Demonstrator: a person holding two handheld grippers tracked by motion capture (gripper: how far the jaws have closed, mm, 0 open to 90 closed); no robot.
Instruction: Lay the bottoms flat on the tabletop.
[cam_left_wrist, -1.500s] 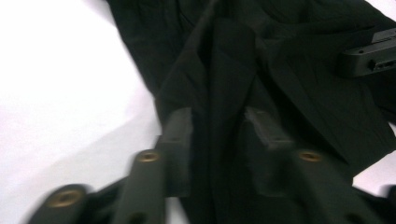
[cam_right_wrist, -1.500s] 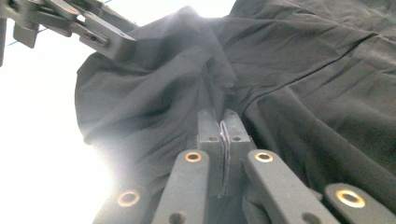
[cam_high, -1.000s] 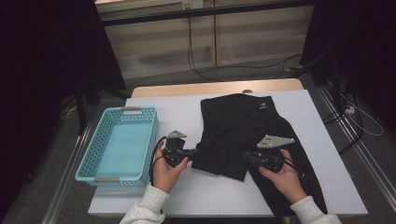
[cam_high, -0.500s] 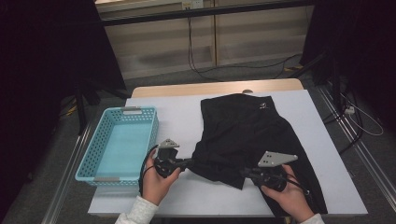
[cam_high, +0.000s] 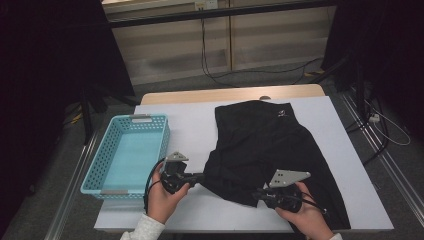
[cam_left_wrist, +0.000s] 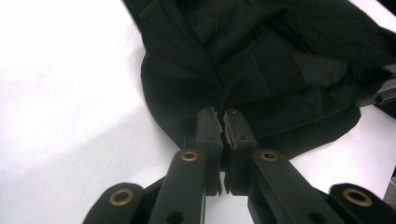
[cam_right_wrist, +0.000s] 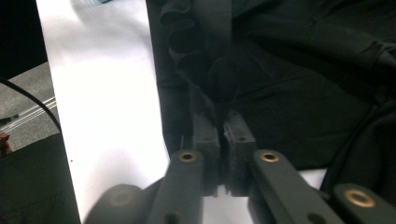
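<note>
A black garment (cam_high: 270, 145) lies spread on the white table (cam_high: 190, 125), a small white logo near its far end. My left gripper (cam_high: 202, 176) holds the garment's near-left edge; in the left gripper view a fold of the cloth (cam_left_wrist: 261, 60) is pinched between the tips (cam_left_wrist: 220, 116). My right gripper (cam_high: 255, 194) grips the near hem close to the table's front edge, with dark cloth (cam_right_wrist: 303, 93) running up from its tips (cam_right_wrist: 219, 119). Both pairs of jaws have just been opening a little, the cloth still between them.
A light blue plastic basket (cam_high: 130, 157) stands with nothing in it at the table's left side, just beyond my left hand. Bare white tabletop lies between the basket and the garment. Cables trail on the floor behind and to the right.
Both hands have drawn back toward the table's front edge, dragging the garment's near hem with them. The right hand came nearer than the left.
</note>
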